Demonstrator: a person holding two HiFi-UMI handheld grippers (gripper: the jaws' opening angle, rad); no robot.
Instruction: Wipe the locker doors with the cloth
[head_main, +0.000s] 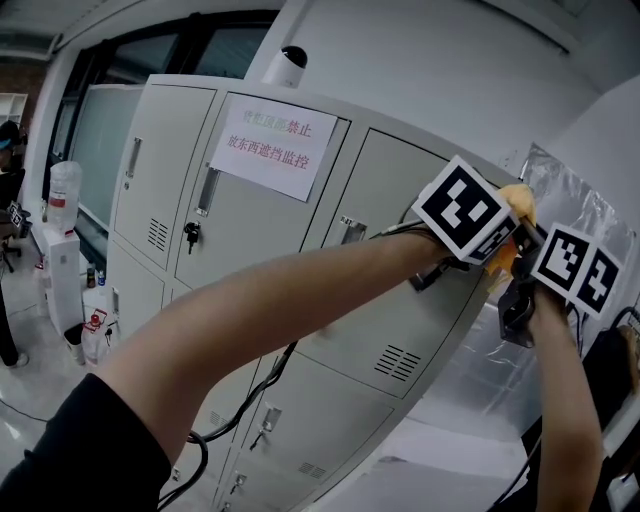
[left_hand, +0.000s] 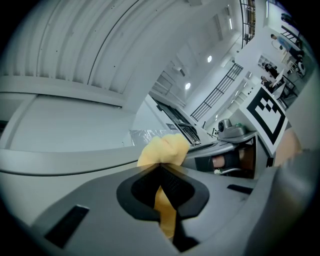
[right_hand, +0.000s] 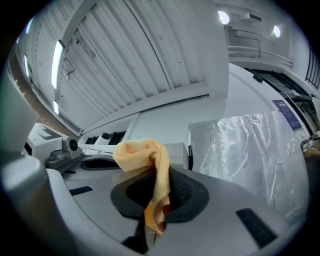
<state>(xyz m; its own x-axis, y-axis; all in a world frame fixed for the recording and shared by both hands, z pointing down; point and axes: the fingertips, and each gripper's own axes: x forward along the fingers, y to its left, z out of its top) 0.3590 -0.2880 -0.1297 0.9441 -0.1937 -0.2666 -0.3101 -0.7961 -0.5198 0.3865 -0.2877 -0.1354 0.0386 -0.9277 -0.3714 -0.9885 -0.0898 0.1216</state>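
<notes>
Left of both grippers, grey locker doors (head_main: 240, 235), one with a paper notice (head_main: 265, 145) taped on. At the locker's upper right edge, left gripper (left_hand: 161, 169), clenched on a yellow cloth (left_hand: 163, 150) bunched just beyond its tips. Just beside it to the right, right gripper (right_hand: 156, 172), likewise clamped on yellow cloth (right_hand: 140, 150), a fold drooping down between the jaws. Not clear whether one piece or two. Right of and behind both grippers, crinkled clear plastic sheet (right_hand: 250, 145).
</notes>
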